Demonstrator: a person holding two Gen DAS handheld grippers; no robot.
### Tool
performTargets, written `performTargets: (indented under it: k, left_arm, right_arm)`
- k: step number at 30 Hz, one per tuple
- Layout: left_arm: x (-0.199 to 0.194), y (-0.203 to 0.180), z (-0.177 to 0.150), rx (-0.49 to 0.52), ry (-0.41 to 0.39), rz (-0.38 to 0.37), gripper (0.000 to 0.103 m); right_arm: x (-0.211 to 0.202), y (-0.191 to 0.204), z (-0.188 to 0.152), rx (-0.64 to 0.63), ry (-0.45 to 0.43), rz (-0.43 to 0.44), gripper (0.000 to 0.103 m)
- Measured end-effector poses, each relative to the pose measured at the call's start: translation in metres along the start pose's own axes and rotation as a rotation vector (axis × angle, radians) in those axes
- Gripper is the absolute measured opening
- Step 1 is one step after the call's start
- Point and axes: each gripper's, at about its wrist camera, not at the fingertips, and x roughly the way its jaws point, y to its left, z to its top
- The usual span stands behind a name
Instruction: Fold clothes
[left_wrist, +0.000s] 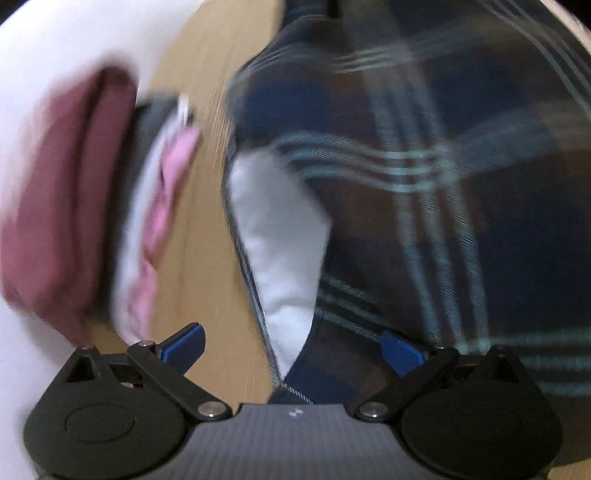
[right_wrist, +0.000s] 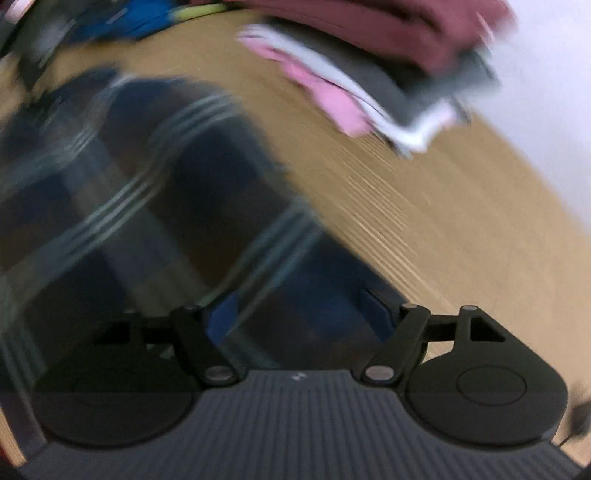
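flanking plaid shirt (left_wrist: 424, 177), folded stack (left_wrist: 66, 206), table (left_wrist: 207, 229)

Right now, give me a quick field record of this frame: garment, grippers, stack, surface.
garment: dark plaid garment with white lining, spread on the table
left gripper: open, fingers either side of the garment's edge
right gripper: open, over the plaid fabric
stack: folded clothes, maroon on top, pink at the bottom
surface: wooden table
image quality: heavy motion blur

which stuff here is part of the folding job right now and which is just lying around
In the job:
- dark blue and brown plaid garment
- left gripper
- right gripper

Lying about:
- stack of folded maroon, grey, white and pink clothes
- blue item
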Motion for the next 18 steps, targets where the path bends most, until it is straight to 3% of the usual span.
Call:
performTargets:
  k: [1, 3, 4, 5, 6, 7, 9, 12, 18]
  left_arm:
    - [0.005, 0.018, 0.000, -0.095, 0.036, -0.075, 0.102]
    - [0.012, 0.042, -0.003, -0.240, 0.084, -0.208, 0.079]
    - [0.012, 0.047, -0.003, -0.281, 0.089, -0.254, 0.072]
    - [0.012, 0.052, -0.003, -0.321, 0.094, -0.300, 0.052]
    - [0.008, 0.050, -0.002, -0.308, 0.071, -0.289, 0.019]
    - [0.004, 0.048, 0.000, -0.295, 0.049, -0.277, 0.010]
    - [0.002, 0.050, -0.006, -0.339, 0.035, -0.268, 0.009]
    - [-0.002, 0.060, -0.026, -0.503, -0.008, -0.285, 0.008]
    - [-0.017, 0.086, -0.077, -0.889, -0.128, -0.285, 0.009]
  right_arm:
    - [0.004, -0.014, 0.001, 0.077, 0.000, 0.012, 0.076]
    - [0.008, -0.032, -0.003, 0.181, -0.001, 0.025, 0.075]
    - [0.009, -0.038, -0.006, 0.210, 0.008, 0.025, 0.075]
    - [0.011, -0.039, -0.011, 0.229, 0.017, 0.036, 0.073]
    - [0.013, -0.041, -0.015, 0.247, 0.025, 0.048, 0.066]
    - [0.012, -0.039, -0.019, 0.263, 0.015, 0.046, 0.060]
    - [0.010, -0.036, -0.026, 0.297, -0.009, 0.040, 0.018]
    - [-0.006, -0.036, -0.035, 0.394, -0.078, 0.041, 0.007]
    - [-0.031, -0.043, -0.060, 0.581, -0.202, 0.016, 0.006]
